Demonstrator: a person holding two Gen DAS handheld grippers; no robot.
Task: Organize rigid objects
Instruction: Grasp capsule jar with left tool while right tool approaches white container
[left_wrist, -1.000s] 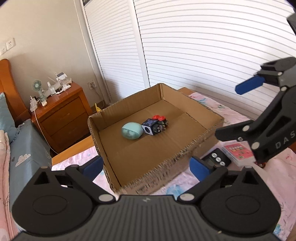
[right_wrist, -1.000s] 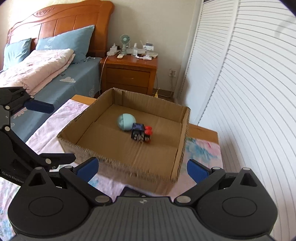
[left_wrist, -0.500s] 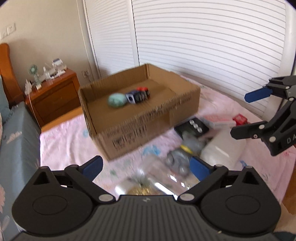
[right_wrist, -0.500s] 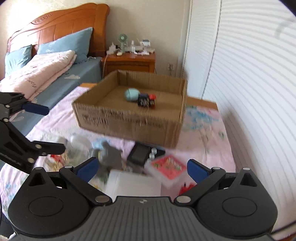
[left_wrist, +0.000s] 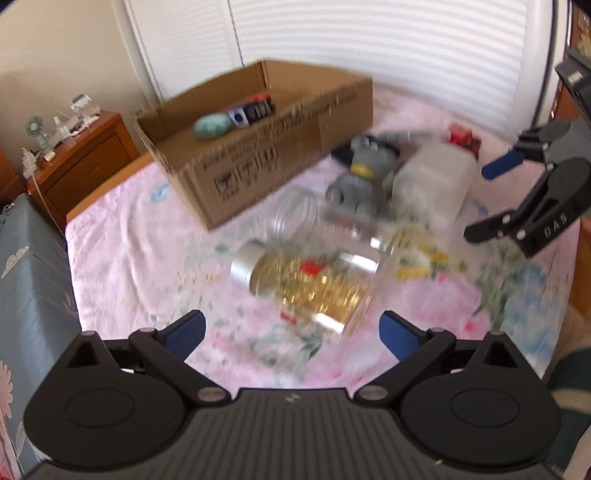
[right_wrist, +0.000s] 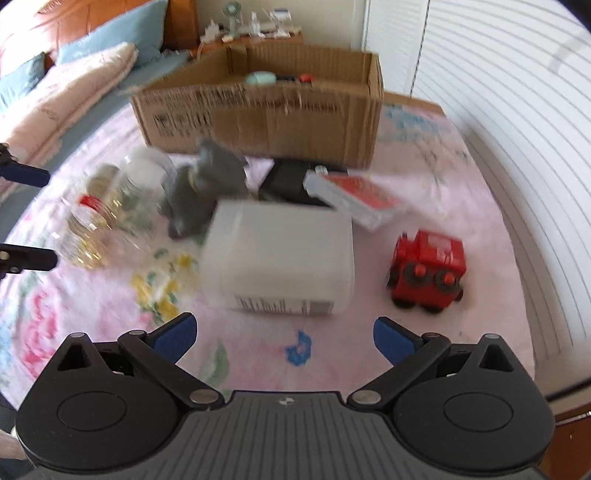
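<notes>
An open cardboard box (left_wrist: 258, 173) (right_wrist: 266, 122) stands on the pink floral bedspread and holds a teal oval thing (left_wrist: 211, 125) and a dark cube (left_wrist: 251, 110). In front of it lie a clear jar with gold contents (left_wrist: 310, 284) (right_wrist: 88, 236), a grey plush toy (left_wrist: 364, 177) (right_wrist: 207, 188), a white plastic box (left_wrist: 432, 184) (right_wrist: 280, 258), a red toy train (right_wrist: 428, 273) and a red-topped card case (right_wrist: 358, 199). My left gripper (left_wrist: 291, 332) is open just short of the jar. My right gripper (right_wrist: 284, 336) is open before the white box.
A wooden nightstand (left_wrist: 77, 166) with a small fan stands beyond the bed's corner. White louvred doors (left_wrist: 369, 48) line the far side. Pillows and a pink quilt (right_wrist: 62, 92) lie by the headboard. A black device (right_wrist: 288, 181) sits under the card case.
Both grippers have pulled back from over the box and dropped towards the loose items on the bedspread. The jar and white box now fill the near view. Both stay open.
</notes>
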